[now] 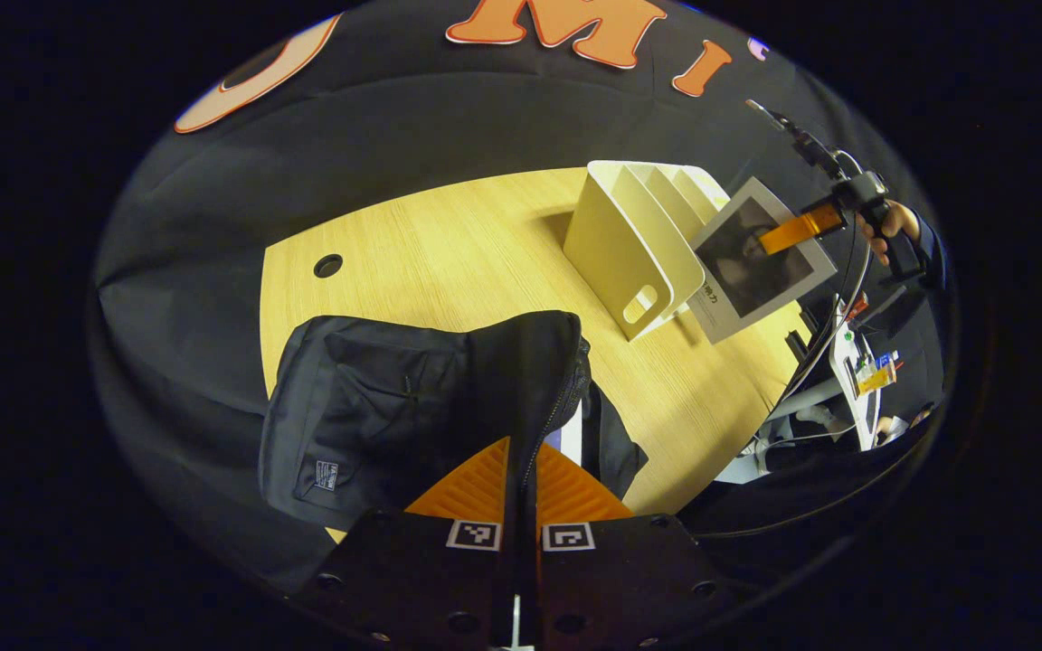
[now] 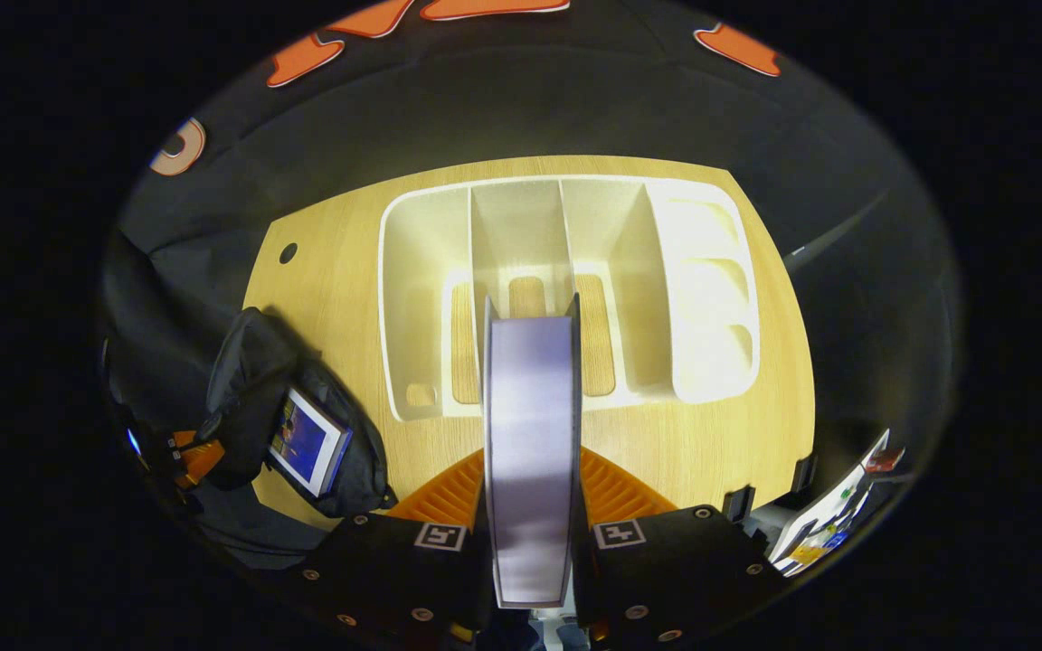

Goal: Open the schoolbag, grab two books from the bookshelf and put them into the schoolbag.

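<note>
Second book (image 2: 528,452) clamped in right tool (image 2: 528,506), above emptied bookshelf (image 2: 566,289).
Schoolbag (image 1: 412,407) flap pinched by left tool (image 1: 521,488), first book (image 2: 308,443) inside; risks snagging the narrow mouth if flap sags.

You have a light wooden table (image 1: 449,244) with a visible grain, and near its far left corner sits a round dark cable hole (image 1: 328,265). Black cloth (image 1: 449,127) hangs behind the table and drapes around its left side. Off the right edge of the table you see a cluttered patch: a white upright panel with small coloured items (image 1: 860,375) on it, and thin cables (image 1: 824,339) running down past it, too small to make out further
</note>
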